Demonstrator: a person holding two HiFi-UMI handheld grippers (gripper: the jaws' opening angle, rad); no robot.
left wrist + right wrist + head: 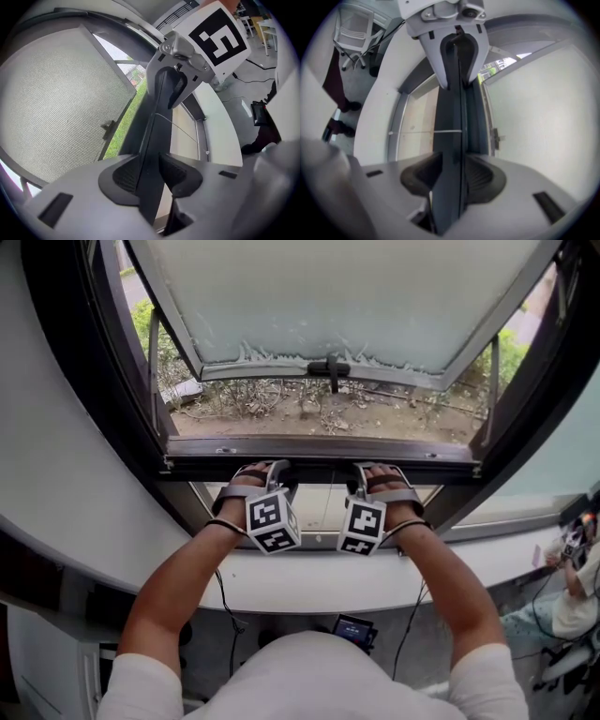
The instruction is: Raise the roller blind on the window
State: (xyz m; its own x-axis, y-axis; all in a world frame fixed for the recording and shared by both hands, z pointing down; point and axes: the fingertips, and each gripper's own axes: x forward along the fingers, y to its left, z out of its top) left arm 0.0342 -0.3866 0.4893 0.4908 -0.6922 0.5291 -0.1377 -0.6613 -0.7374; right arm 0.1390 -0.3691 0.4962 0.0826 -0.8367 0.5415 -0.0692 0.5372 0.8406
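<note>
The blind's dark bottom bar (319, 457) runs level across the foot of the window opening. Both grippers hold it side by side near its middle. My left gripper (272, 468) has the bar (157, 122) between its ribbed pads (125, 174), which rest against both faces. My right gripper (361, 471) is clamped on the same bar (452, 117), its pads (480, 174) tight against it. Each gripper view looks along the bar at the other gripper: the right gripper (174, 84) and the left gripper (457, 51). A thin cord (447, 131) crosses the bar.
Beyond the bar a frosted window sash (375, 296) with a dark handle (328, 367) is tilted outward over soil and plants. A curved white sill (309, 582) lies under my wrists. A person (577, 587) sits at the right; a small device (354, 629) lies on the floor.
</note>
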